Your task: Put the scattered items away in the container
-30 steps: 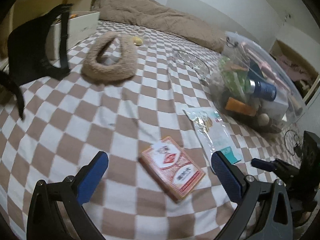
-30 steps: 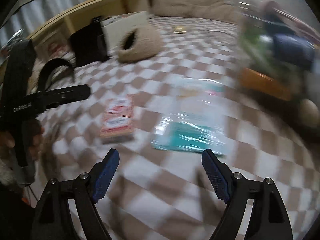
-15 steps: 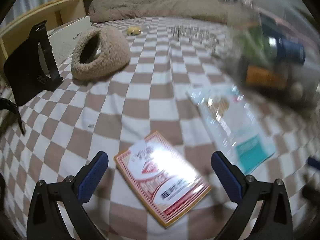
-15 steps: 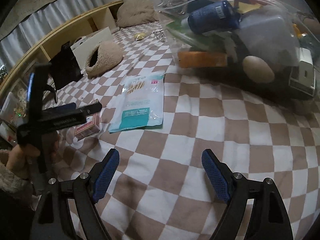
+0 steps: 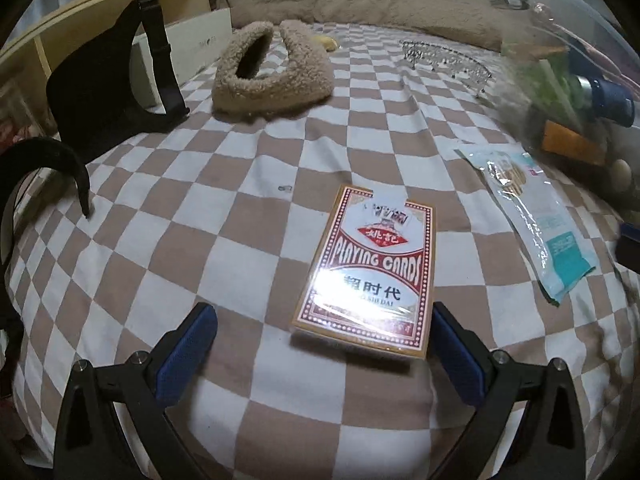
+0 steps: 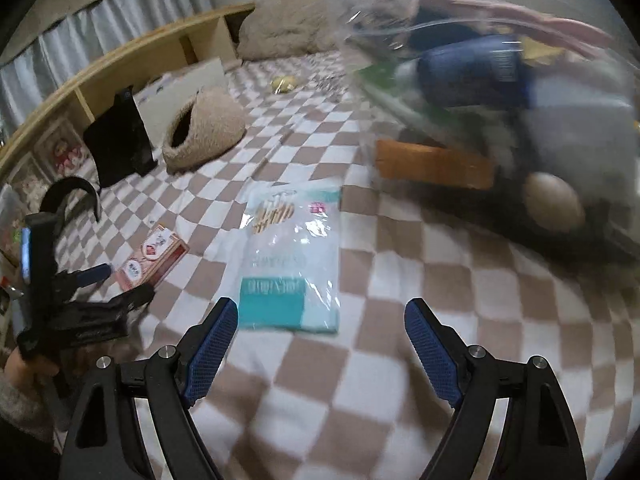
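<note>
A red playing-card box [image 5: 370,268] lies flat on the checkered bed cover, its near end between the open jaws of my left gripper [image 5: 320,344]. It also shows in the right wrist view [image 6: 152,258], with the left gripper [image 6: 116,282] beside it. A white-and-teal packet [image 5: 532,216] lies to its right. In the right wrist view the packet [image 6: 290,256] lies just ahead of my open, empty right gripper [image 6: 322,340]. A clear plastic container [image 6: 500,92] full of items sits at the right; it also shows in the left wrist view [image 5: 560,76].
A fuzzy beige slipper [image 5: 272,72], a black stand [image 5: 116,84], a white box [image 5: 192,48] and a small wire rack [image 5: 448,58] lie farther back. A beige blanket [image 5: 360,8] is bunched at the far end. A wooden shelf [image 6: 132,64] runs along the left.
My left gripper has come down closer to the card box, which now lies lengthwise between its jaws. My right gripper has swung left and now faces the packet.
</note>
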